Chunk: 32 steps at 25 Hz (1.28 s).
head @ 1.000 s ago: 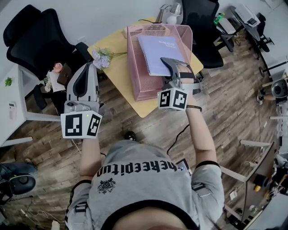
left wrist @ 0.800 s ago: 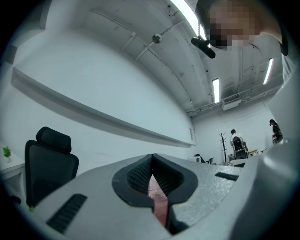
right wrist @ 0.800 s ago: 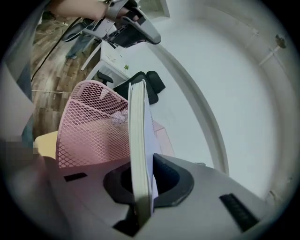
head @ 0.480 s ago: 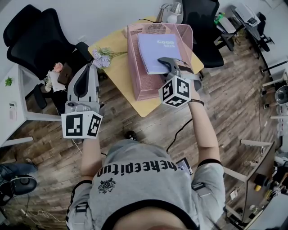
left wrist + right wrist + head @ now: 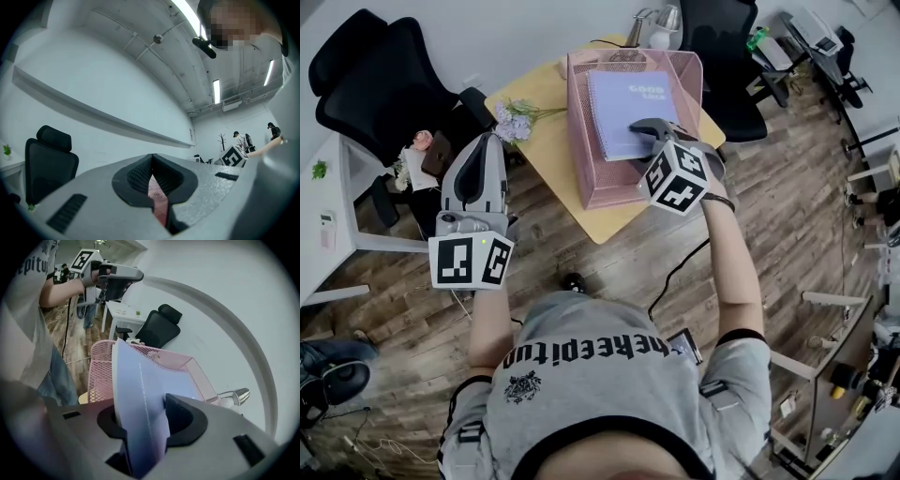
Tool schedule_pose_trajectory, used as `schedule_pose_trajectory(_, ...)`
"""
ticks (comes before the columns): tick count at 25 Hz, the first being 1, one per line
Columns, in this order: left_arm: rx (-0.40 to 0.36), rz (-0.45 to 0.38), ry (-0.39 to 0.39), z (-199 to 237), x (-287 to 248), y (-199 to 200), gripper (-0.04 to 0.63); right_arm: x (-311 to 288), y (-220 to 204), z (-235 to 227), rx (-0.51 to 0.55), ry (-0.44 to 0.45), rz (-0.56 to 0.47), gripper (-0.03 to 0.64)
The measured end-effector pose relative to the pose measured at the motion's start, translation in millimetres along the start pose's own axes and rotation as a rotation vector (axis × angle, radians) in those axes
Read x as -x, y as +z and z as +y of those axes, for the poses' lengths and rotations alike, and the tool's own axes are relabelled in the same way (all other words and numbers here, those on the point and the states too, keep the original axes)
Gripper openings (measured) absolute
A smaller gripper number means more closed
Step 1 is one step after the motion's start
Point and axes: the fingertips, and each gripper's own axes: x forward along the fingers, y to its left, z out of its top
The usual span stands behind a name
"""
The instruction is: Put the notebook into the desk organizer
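The lilac notebook (image 5: 628,111) lies inside the pink mesh desk organizer (image 5: 586,164), which stands on a small yellow table (image 5: 546,155). My right gripper (image 5: 643,126) reaches over the organizer's near right side to the notebook's near edge. In the right gripper view the notebook (image 5: 140,390) stands between the jaws of that gripper (image 5: 146,422), which are opening; a dark gap shows beside its left face, with the organizer (image 5: 101,366) behind. My left gripper (image 5: 485,142) hovers left of the table, above the floor, shut and empty (image 5: 152,176).
Artificial flowers (image 5: 512,120) lie on the table's left part and a desk lamp (image 5: 662,22) stands behind the organizer. Black office chairs stand at the back left (image 5: 375,80) and back right (image 5: 727,56). A white desk (image 5: 333,211) is at the left.
The right gripper has shifted right and tilted, carrying the notebook deeper into the organizer. The left gripper has stayed where it was.
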Motion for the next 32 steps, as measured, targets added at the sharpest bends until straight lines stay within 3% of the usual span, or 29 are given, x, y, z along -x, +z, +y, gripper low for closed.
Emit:
schedule_pose_trajectory(8, 0.009, 0.003, -0.006, 1.0, 0.5, -0.7, 0.003, 9.8, 3.4, 8.3, -0.066, 0.172, -0.012, 0.212)
schedule_pose_trajectory(19, 0.015, 0.007, -0.019, -3.4, 5.0, -0.6, 0.003, 29.5, 13.0, 29.7, -0.135, 0.328, -0.085, 0.256)
schedule_pose_trajectory(25, 0.017, 0.007, -0.033, -7.2, 7.8, -1.6, 0.003, 29.7, 16.1, 39.8, -0.168, 0.332, -0.11, 0.256)
schedule_pose_trajectory(32, 0.029, 0.005, -0.059, -17.7, 9.8, -5.8, 0.003, 33.5, 18.6, 43.6, -0.242, 0.273, -0.156, 0.252)
